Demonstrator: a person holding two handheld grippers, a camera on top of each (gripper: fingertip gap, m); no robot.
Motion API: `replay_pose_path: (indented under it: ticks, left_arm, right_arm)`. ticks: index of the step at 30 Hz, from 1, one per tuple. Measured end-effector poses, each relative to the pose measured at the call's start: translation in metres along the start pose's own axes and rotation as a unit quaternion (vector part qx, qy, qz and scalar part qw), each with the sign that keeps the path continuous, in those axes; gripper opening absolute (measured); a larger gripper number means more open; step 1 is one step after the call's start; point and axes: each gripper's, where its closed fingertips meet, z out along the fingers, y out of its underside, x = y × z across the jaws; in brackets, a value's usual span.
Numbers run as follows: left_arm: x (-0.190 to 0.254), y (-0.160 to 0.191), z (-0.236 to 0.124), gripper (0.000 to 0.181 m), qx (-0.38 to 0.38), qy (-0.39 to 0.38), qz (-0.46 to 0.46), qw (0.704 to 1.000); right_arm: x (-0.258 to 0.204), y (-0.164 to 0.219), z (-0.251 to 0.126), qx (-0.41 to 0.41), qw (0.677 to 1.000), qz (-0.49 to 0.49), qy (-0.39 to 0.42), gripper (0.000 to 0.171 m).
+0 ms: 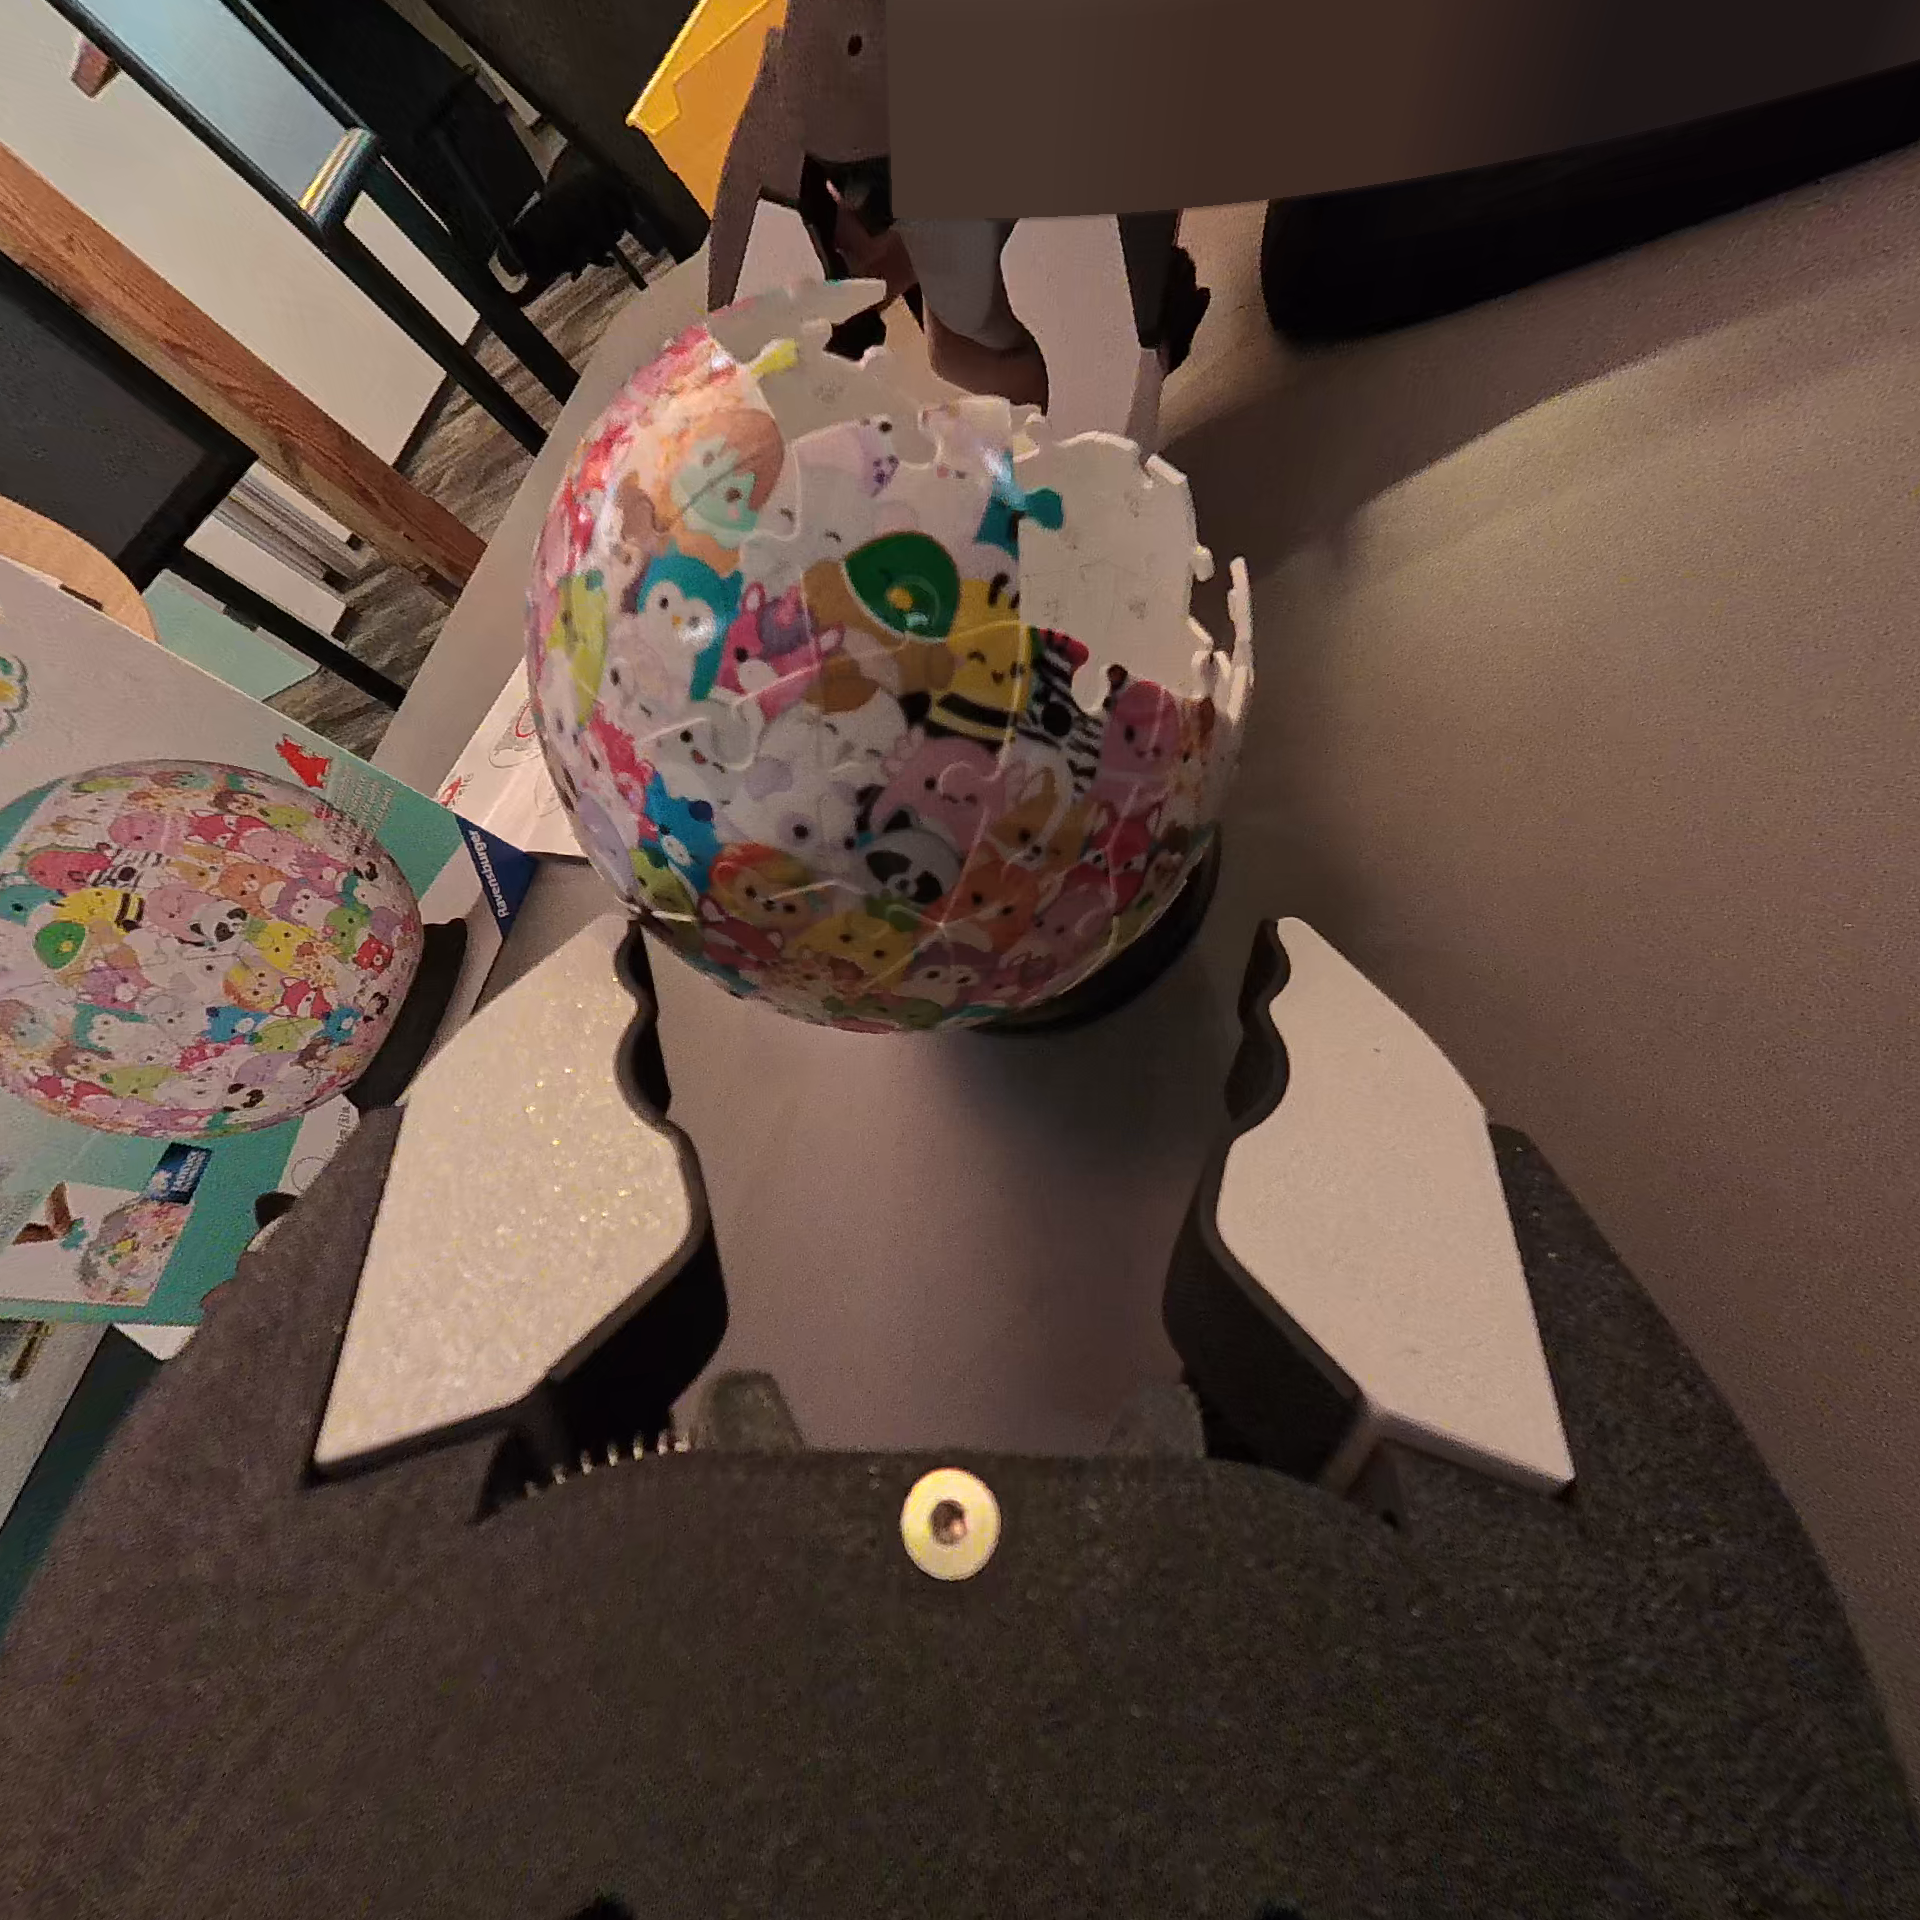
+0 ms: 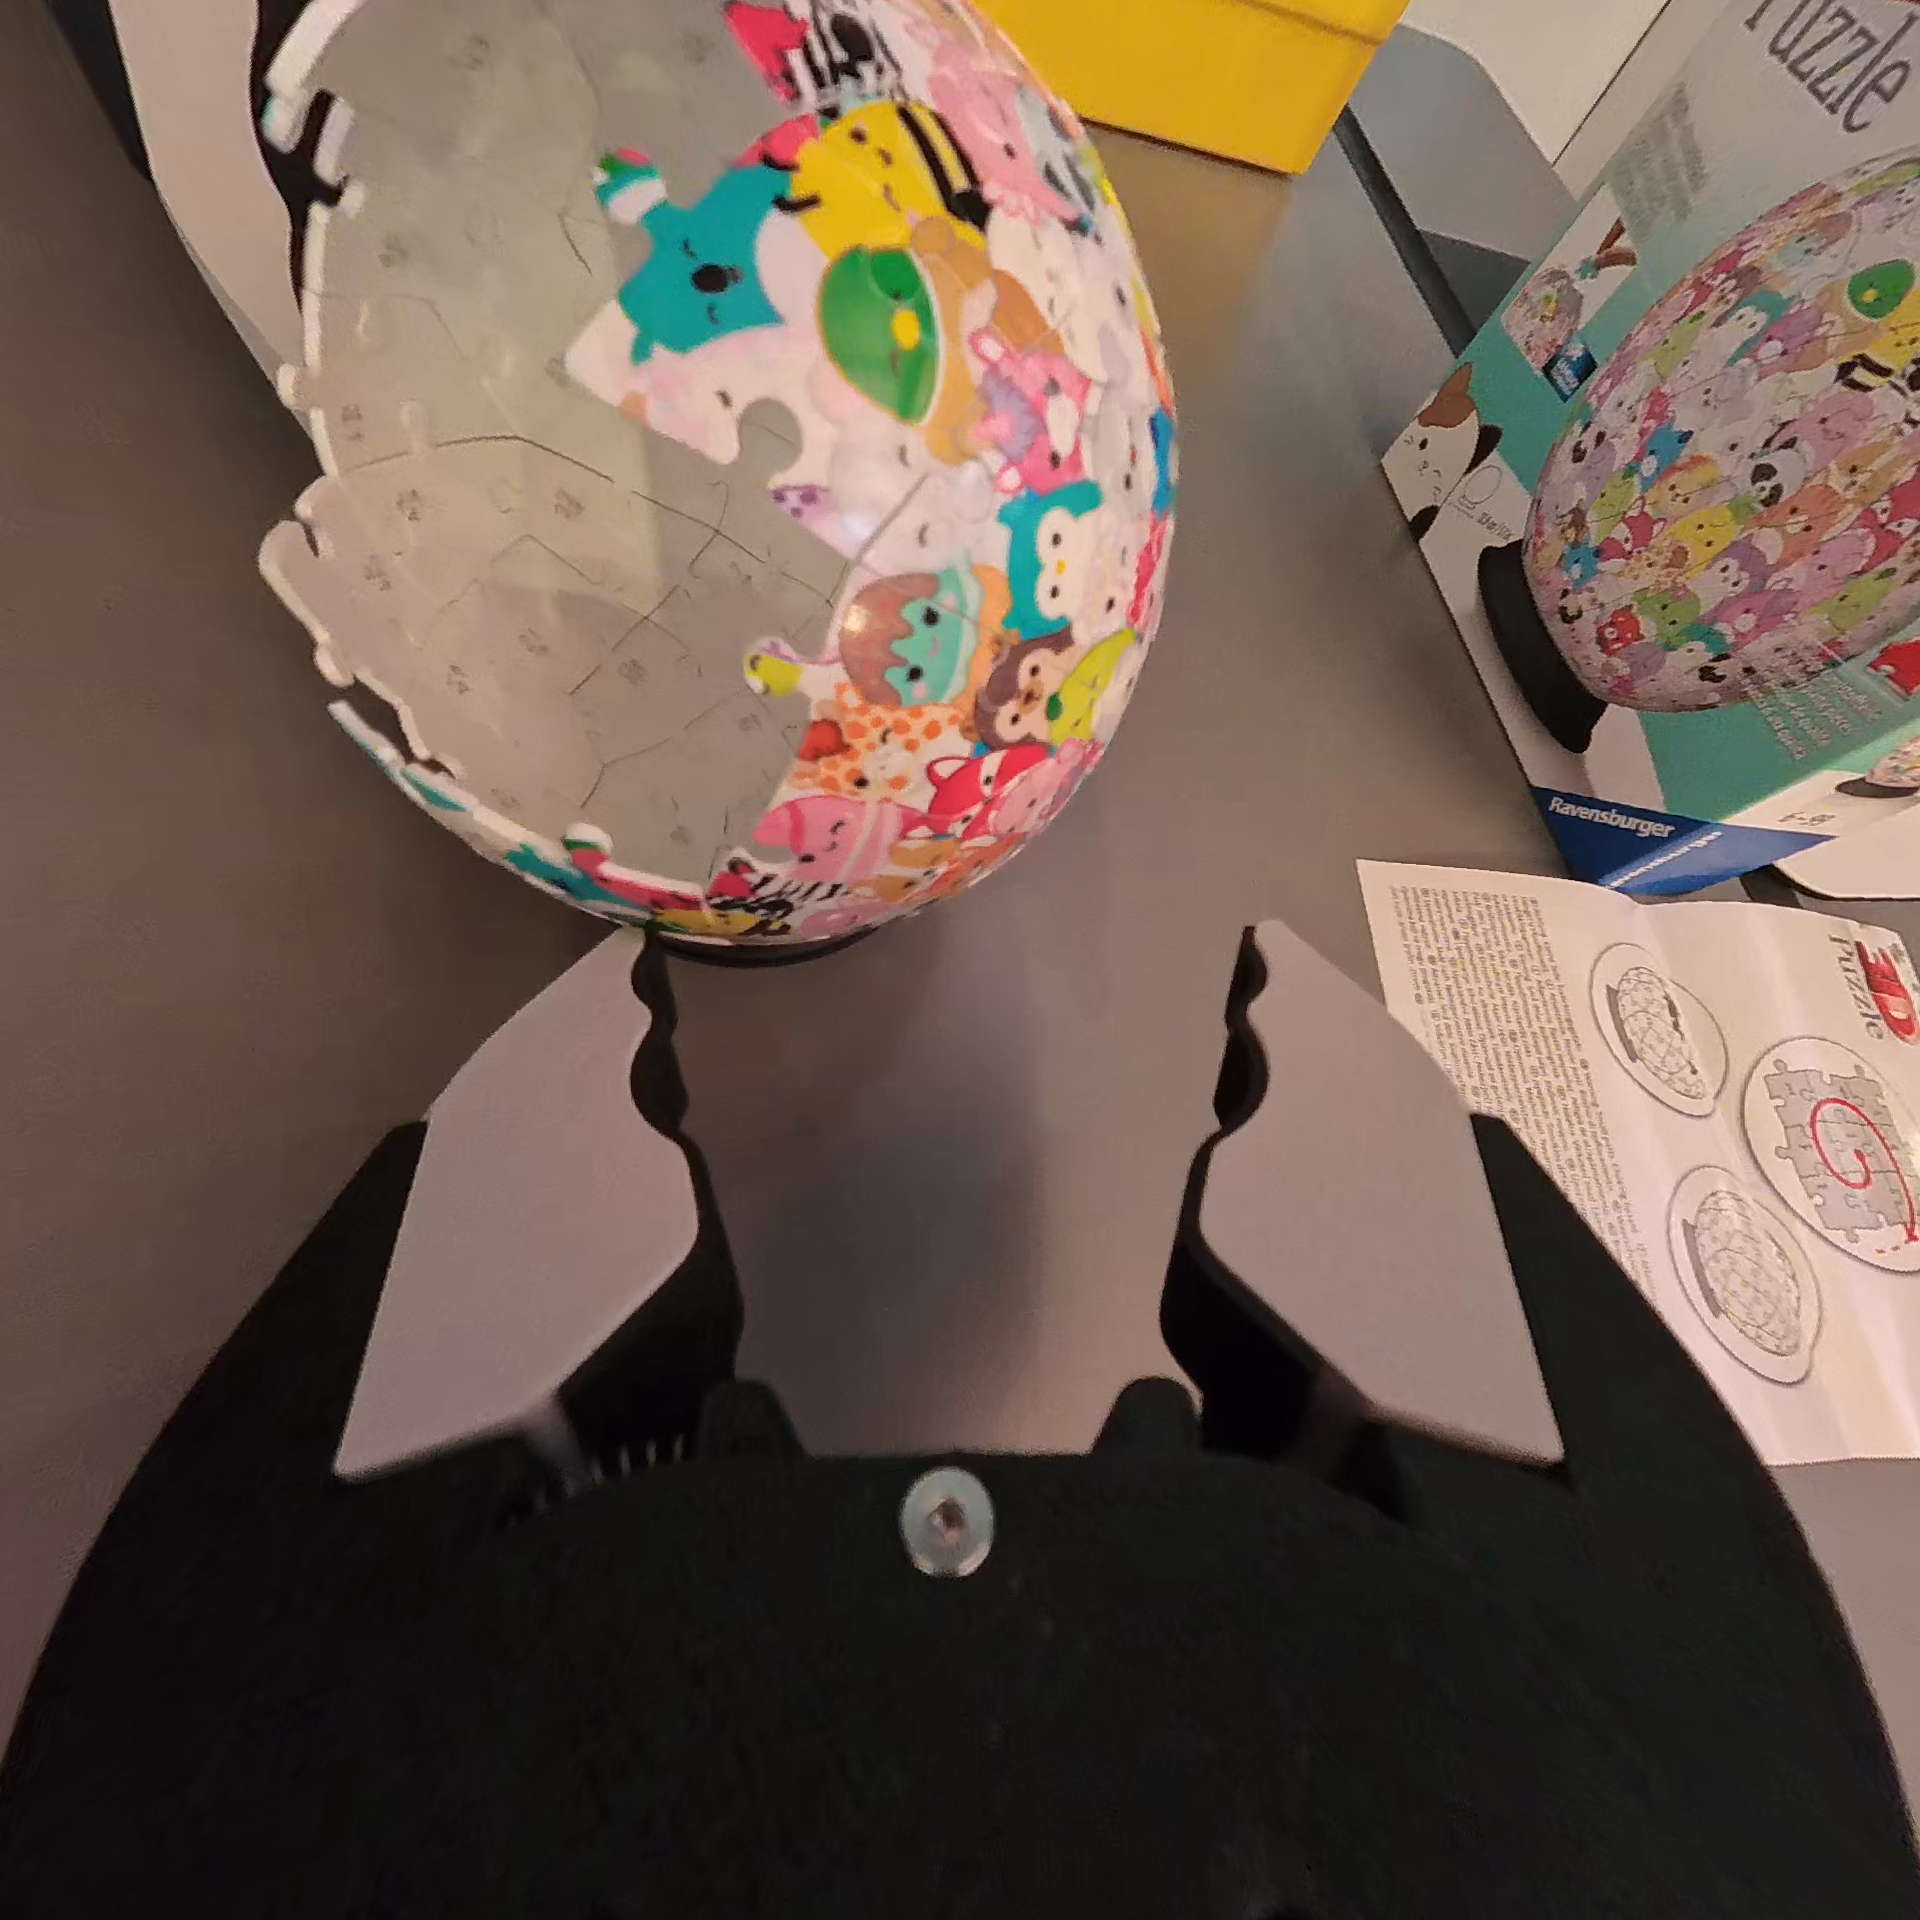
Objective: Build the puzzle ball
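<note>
multicoloured puzzle ball [image 1: 831,727]; yellow box [image 2: 1195,73]

I read this as an office or meeting-room workspace. I work over a smooth grey table [image 1: 1558,727]. Beyond its edge I see a wood-topped desk [image 1: 208,343] on black metal legs, standing on striped carpet flooring [image 1: 582,301]. A yellow bin [image 2: 1195,73], a puzzle box [image 2: 1714,520] and an instruction leaflet [image 2: 1662,1122] rest on the table.

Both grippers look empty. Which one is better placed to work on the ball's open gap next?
Probably the right gripper: its view looks straight into the puzzle ball's gap. The left gripper faces the finished side.
</note>
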Motion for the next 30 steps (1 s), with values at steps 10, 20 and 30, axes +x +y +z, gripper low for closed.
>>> replay_pose_path:
  ticks: [10,20,30]
  left_arm:
    - [-0.008,0.006,-0.001,0.109,-0.005,-0.032,-0.016,0.999]
    - [-0.007,0.000,0.012,0.109,-0.006,-0.077,0.031,0.997]
    - [-0.005,-0.004,0.010,0.106,0.004,-0.070,0.004,0.998]
  right_arm:
    - [-0.009,0.003,0.004,-0.006,1.000,-0.016,0.007,0.102]
    - [-0.012,-0.004,0.008,-0.003,0.997,-0.074,0.027,0.099]
    - [-0.019,-0.004,0.009,-0.001,0.998,-0.060,-0.003,0.096]
